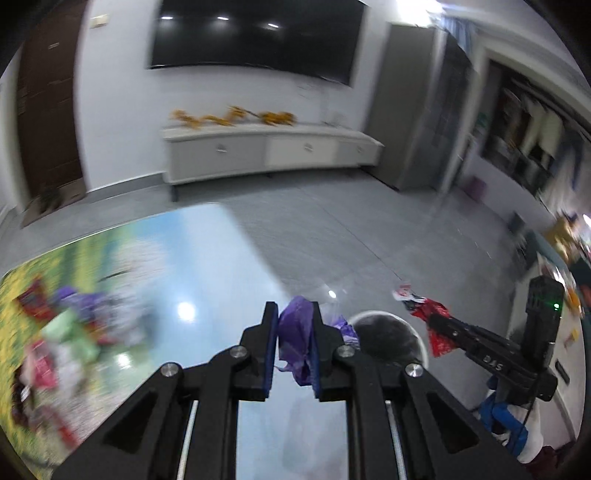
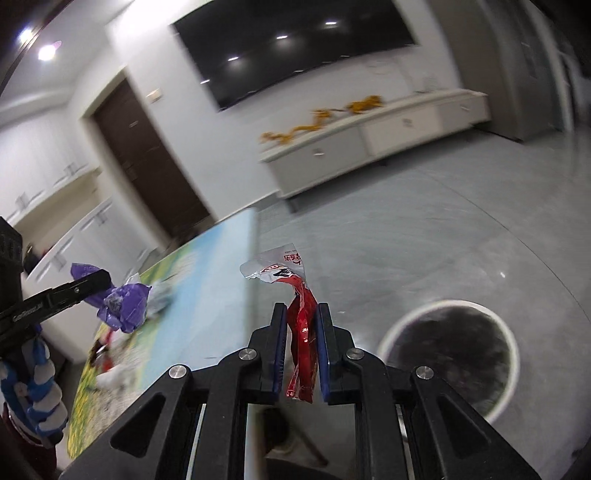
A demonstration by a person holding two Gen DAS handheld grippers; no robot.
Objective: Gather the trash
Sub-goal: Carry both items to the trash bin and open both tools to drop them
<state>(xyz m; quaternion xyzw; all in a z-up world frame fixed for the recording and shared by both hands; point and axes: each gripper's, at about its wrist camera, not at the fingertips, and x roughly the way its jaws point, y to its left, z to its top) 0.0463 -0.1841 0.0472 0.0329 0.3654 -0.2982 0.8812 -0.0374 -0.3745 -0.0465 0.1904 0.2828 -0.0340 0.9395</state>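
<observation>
My left gripper (image 1: 294, 325) is shut on a crumpled purple wrapper (image 1: 295, 338), held above the table's right edge; it also shows in the right wrist view (image 2: 123, 302). My right gripper (image 2: 303, 325) is shut on a red and white snack wrapper (image 2: 301, 332), held over the floor left of the bin. That red wrapper also shows in the left wrist view (image 1: 430, 314). A white-rimmed round trash bin (image 2: 448, 354) with a dark liner stands on the floor; in the left wrist view the bin (image 1: 388, 339) lies just right of my left gripper.
A table with a glossy landscape-print top (image 1: 207, 266) carries a blurred pile of mixed wrappers (image 1: 62, 332) at its left. Grey tiled floor (image 2: 424, 236) spreads beyond. A low white cabinet (image 1: 269, 151) and a wall screen (image 1: 255, 33) stand at the far wall.
</observation>
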